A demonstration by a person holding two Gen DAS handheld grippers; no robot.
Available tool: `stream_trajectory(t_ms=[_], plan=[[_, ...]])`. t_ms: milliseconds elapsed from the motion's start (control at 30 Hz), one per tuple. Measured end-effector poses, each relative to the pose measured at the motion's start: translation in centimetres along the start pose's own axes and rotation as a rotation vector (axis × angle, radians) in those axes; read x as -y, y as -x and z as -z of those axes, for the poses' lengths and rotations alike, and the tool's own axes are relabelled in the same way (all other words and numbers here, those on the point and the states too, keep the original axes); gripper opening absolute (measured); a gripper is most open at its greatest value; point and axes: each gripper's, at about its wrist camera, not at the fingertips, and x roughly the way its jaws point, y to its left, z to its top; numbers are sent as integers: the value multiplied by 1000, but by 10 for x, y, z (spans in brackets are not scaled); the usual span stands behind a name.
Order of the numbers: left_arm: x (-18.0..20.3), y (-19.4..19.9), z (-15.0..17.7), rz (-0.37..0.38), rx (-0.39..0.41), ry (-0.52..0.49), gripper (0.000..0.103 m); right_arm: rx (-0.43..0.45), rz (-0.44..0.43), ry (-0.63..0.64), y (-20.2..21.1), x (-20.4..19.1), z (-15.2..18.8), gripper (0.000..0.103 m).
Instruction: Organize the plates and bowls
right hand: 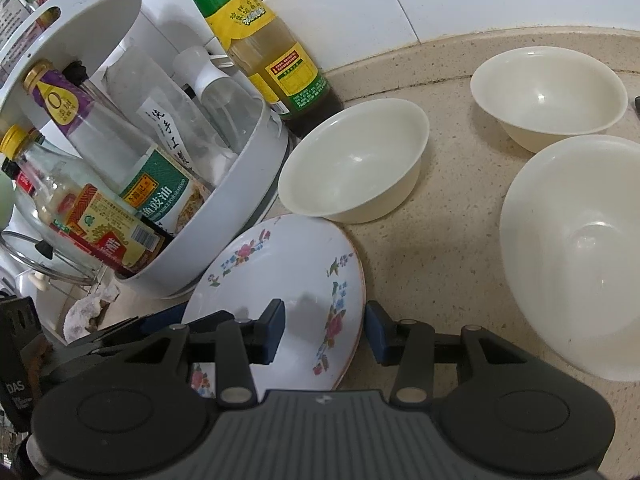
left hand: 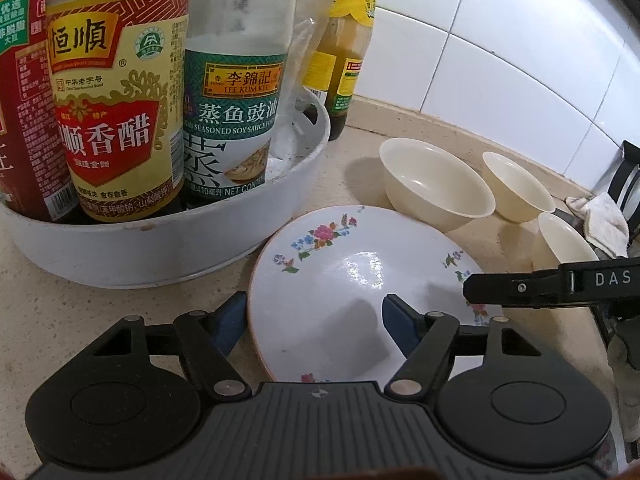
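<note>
A white plate with flower prints [left hand: 352,280] lies on the beige counter; it also shows in the right wrist view [right hand: 280,280]. My left gripper [left hand: 316,324] is open, its two blue pads astride the plate's left rim. My right gripper [right hand: 326,330] is open, its pads astride the plate's right rim; its finger shows in the left wrist view [left hand: 552,286]. Three cream bowls stand upright beyond the plate: one nearest the rack [right hand: 352,160], one at the back [right hand: 548,96], one large at the right [right hand: 580,256]. They also show in the left wrist view [left hand: 436,184], [left hand: 516,188], [left hand: 560,244].
A white round rack [left hand: 168,248] with several sauce bottles stands left of the plate, touching close to it. A green-labelled bottle [right hand: 260,40] stands against the white tiled wall [left hand: 500,60]. A crumpled cloth [left hand: 600,220] lies at the far right. A glass lid [right hand: 40,252] sits at the left.
</note>
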Motion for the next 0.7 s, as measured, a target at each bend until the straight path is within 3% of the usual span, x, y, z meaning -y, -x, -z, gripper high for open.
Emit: stream_trajectory(t_ms=[400, 533, 700], plan=[[0, -2, 0, -47, 11, -42, 60, 5, 5, 40, 2, -2, 4, 41], [-4, 2, 0, -39, 9, -32, 59, 7, 16, 38, 2, 1, 4, 33], [-11, 12, 4, -38, 6, -4, 59, -5, 12, 22, 1, -1, 4, 33]])
